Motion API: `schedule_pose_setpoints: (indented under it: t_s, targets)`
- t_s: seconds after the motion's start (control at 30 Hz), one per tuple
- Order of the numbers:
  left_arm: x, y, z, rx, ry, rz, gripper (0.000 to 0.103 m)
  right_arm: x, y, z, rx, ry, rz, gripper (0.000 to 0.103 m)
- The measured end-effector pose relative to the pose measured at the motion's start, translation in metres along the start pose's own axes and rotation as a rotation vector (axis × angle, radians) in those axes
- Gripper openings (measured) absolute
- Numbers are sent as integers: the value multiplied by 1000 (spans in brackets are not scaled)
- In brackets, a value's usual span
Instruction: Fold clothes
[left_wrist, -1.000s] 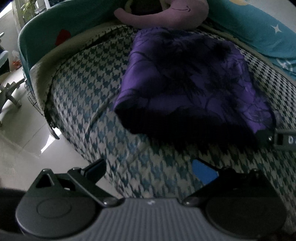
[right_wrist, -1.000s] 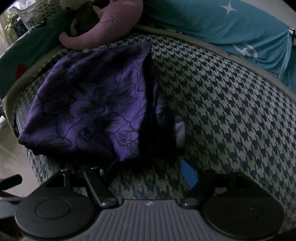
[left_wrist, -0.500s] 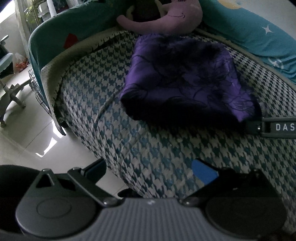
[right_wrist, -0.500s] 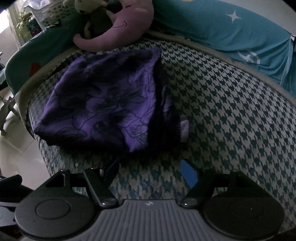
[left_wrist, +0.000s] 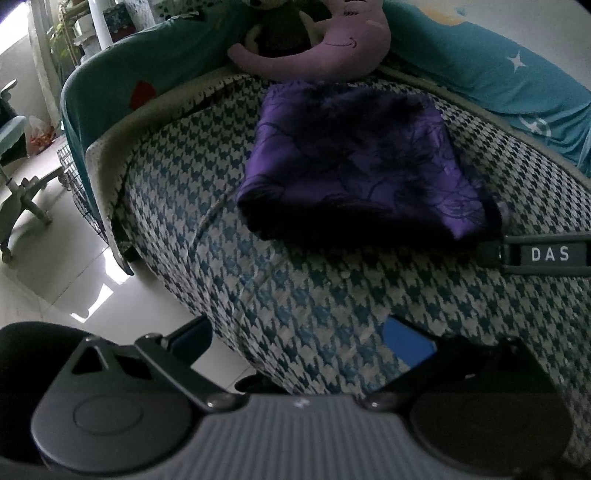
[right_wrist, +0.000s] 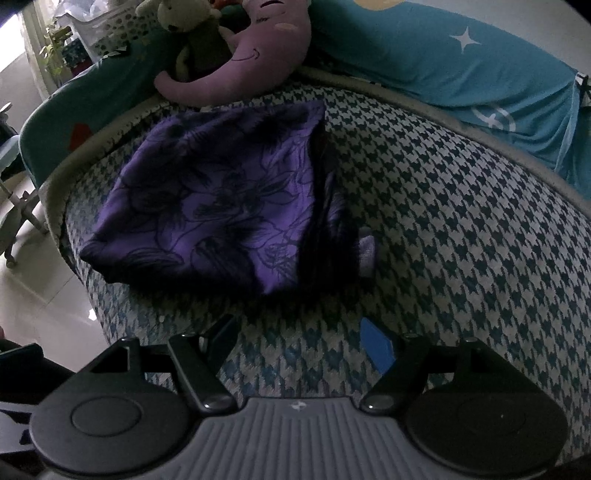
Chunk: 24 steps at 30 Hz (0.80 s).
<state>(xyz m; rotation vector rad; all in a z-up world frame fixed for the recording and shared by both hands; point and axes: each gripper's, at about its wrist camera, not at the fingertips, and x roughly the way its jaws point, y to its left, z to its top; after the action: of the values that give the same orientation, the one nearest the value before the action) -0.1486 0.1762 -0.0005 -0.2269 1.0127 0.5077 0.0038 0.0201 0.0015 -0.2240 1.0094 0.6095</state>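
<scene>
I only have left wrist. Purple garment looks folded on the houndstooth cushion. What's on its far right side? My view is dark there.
Observer: From the right wrist, the purple garment has a darker stacked edge along its right side, with a small pale bit of fabric poking out low on that side.
Operator: Right gripper holding anything?
Observer: No. The right gripper is open over bare houndstooth cushion, short of the garment.
Operator: Anything else behind the purple moon plush?
Observer: Yes, a pale teddy bear sits beside the moon plush.
</scene>
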Motion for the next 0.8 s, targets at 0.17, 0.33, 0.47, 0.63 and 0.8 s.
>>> schedule_pose_setpoints:
  t_s: [0.17, 0.33, 0.47, 0.63, 0.8]
  targets:
    - [-4, 0, 0, 2, -7, 3, 103, -2, -1, -1, 1, -3, 0, 74]
    - [-6, -2, -1, 5, -11, 4, 103, -4, -1, -1, 0, -4, 0, 74]
    - [-7, -1, -1, 3, -10, 4, 103, -4, -1, -1, -1, -5, 2, 74]
    - [-7, -2, -1, 2, -7, 7, 103, -3, -1, -1, -5, -4, 2, 74]
    - [-7, -2, -1, 1, -10, 11, 103, -3, -1, -1, -8, -3, 3, 74]
